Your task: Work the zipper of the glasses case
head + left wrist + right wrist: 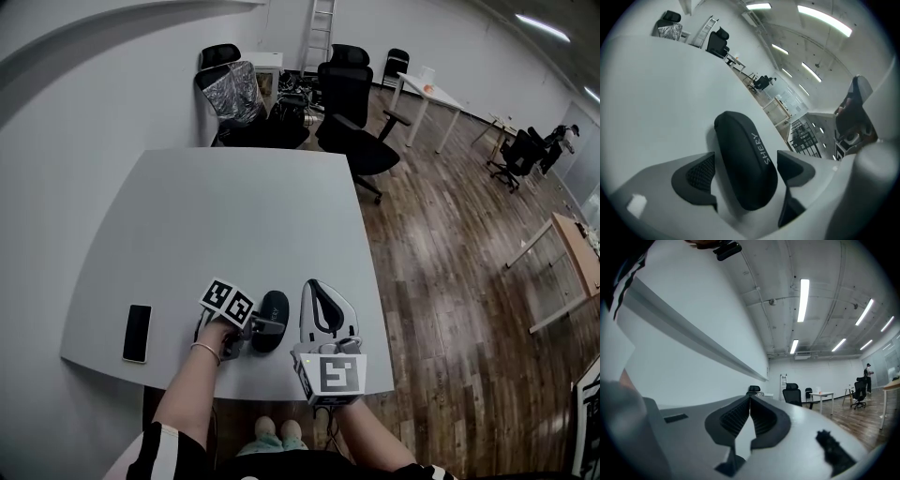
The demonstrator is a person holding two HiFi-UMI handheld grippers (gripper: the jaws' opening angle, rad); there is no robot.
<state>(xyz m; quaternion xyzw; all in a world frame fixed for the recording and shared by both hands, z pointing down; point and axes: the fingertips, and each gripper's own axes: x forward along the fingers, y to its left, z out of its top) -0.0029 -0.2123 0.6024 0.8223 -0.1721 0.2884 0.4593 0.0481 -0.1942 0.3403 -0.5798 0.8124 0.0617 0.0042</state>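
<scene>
A black oval glasses case [273, 309] lies on the pale grey table [234, 225] near its front edge. In the left gripper view the case [745, 159] runs lengthwise between the jaws and shows pale lettering. My left gripper [745, 174] is open around it, and bare table shows between the left pad [696, 174] and the case. In the head view the left gripper [260, 324] reaches the case from the left. Just right of the case, my right gripper [318, 292] points away from me. Its pads [750, 416] are shut together with nothing between them. I cannot make out the zipper.
A black phone [137, 333] lies flat near the table's front left corner. The table's right edge [373, 272] drops to a wooden floor. Black office chairs [354, 117] stand beyond the far edge, and a white wall runs along the left.
</scene>
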